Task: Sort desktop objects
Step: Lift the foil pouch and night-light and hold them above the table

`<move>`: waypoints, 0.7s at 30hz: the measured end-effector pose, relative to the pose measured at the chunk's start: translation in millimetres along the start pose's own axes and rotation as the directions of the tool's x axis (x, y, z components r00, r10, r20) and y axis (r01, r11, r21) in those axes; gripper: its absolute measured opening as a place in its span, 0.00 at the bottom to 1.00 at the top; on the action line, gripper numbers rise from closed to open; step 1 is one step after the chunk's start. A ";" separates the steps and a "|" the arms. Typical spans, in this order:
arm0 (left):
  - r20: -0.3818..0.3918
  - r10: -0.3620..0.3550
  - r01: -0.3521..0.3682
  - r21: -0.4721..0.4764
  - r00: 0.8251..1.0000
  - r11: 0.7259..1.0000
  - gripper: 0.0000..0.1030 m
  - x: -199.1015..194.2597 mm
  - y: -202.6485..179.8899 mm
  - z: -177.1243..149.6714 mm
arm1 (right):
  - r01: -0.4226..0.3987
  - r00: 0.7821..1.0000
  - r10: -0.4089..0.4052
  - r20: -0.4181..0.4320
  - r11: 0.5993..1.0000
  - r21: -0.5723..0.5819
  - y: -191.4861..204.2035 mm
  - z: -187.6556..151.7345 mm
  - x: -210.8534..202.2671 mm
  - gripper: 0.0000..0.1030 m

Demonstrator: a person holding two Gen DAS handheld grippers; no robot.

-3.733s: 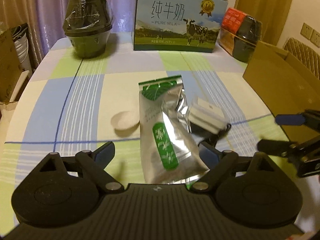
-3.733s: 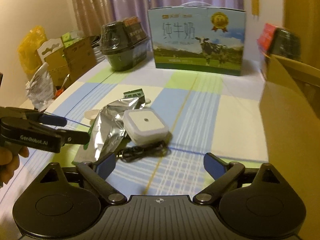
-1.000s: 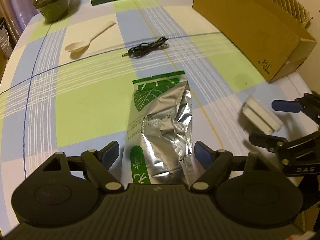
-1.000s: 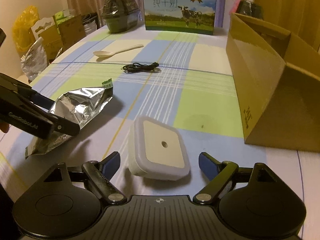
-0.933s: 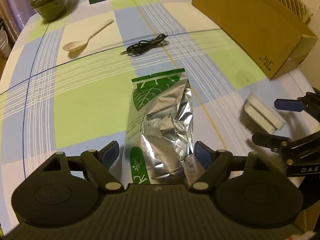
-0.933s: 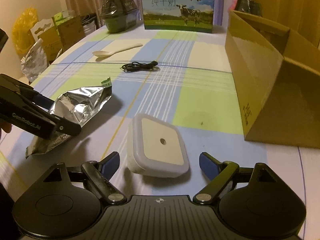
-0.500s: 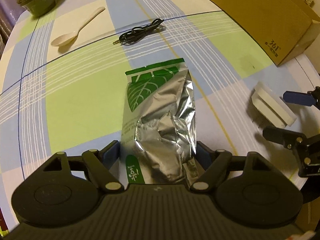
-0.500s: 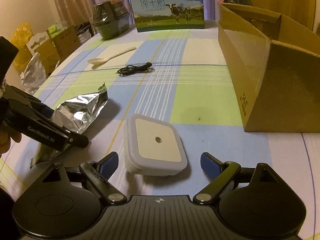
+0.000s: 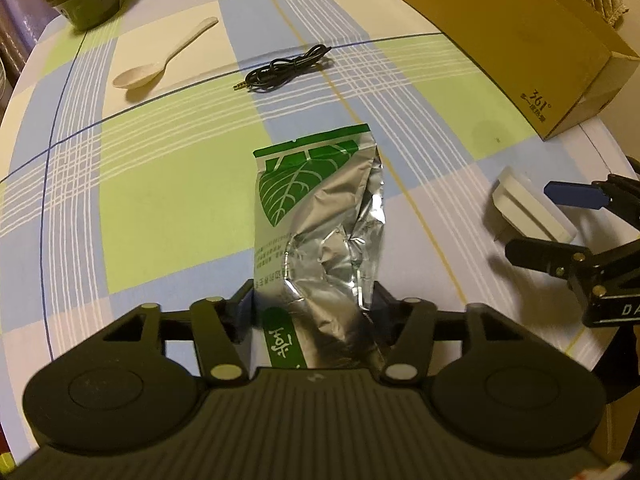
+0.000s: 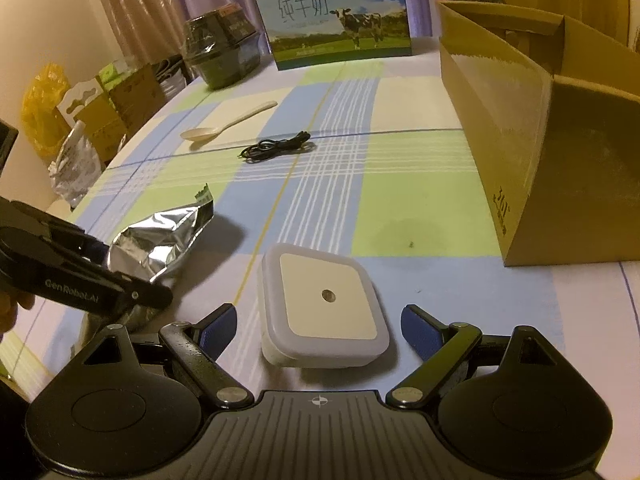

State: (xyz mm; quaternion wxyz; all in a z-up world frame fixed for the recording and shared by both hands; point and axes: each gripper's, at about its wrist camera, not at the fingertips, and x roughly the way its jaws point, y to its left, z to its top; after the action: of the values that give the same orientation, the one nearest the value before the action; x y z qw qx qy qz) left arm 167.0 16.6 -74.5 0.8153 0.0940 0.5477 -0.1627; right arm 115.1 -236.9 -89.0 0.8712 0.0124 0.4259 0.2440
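A table point(image 10: 420, 208) under a checked cloth of green, blue and cream squares carried everything inspected. The largest item was an open brown cardboard box point(image 10: 532, 128) along the right side of the table, its printed end wall facing the near edge. At the far end a blue-and-white milk carton case point(image 10: 340, 16) with a cow picture stood upright, and a dark lidded container wrapped in plastic film point(image 10: 220, 52) sat to its left. Nearer the front, a silver foil pouch with a green leaf print point(image 9: 320, 216) lay flat on the cloth, its lower end between the fingers of the left gripper point(image 9: 314, 304); both fingers pressed against the pouch's sides, so this gripper was clenched on it. A white square device with a small round dot in its centre point(image 10: 324, 304) rested on the cloth to the right of the pouch and apart from it. The right gripper point(image 10: 318, 326) sat around this device with its blue-padded fingers spread wide on either side, clear of it and gripping nothing. A pale spoon point(image 9: 164, 60) lay farther back on a cream square, bowl toward the left. A coiled black cable point(image 9: 288, 68) lay just right of the spoon, not touching it.
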 end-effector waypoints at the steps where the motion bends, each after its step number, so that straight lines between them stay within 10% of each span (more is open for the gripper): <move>1: -0.006 0.004 -0.004 0.001 1.000 1.000 0.64 2.1 -0.1 0.8 | 0.001 1.000 -0.001 0.000 1.000 0.001 -0.2 0.2 0.2 0.84; 10: -0.026 0.023 -0.022 0.030 0.999 0.999 0.78 12.5 -3.0 6.8 | -0.004 1.000 0.004 -0.010 1.000 0.008 -1.2 -2.0 1.5 0.84; 16: -0.003 0.013 -0.013 0.005 1.000 1.000 0.49 3.5 3.0 2.6 | -0.017 1.000 0.017 -0.010 0.999 0.037 -4.8 -1.8 1.3 0.84; 21: 0.013 -0.037 0.037 -0.023 0.999 0.999 0.44 -8.9 5.5 -3.5 | -0.032 0.999 0.032 -0.001 0.997 0.065 -7.4 2.1 -0.4 0.84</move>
State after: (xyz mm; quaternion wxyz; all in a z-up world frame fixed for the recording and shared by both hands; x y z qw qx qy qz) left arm 162.9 24.3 -67.7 0.8166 0.0733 0.5462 -0.1718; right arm 119.6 -243.3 -89.1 0.8659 0.0473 0.4342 0.2438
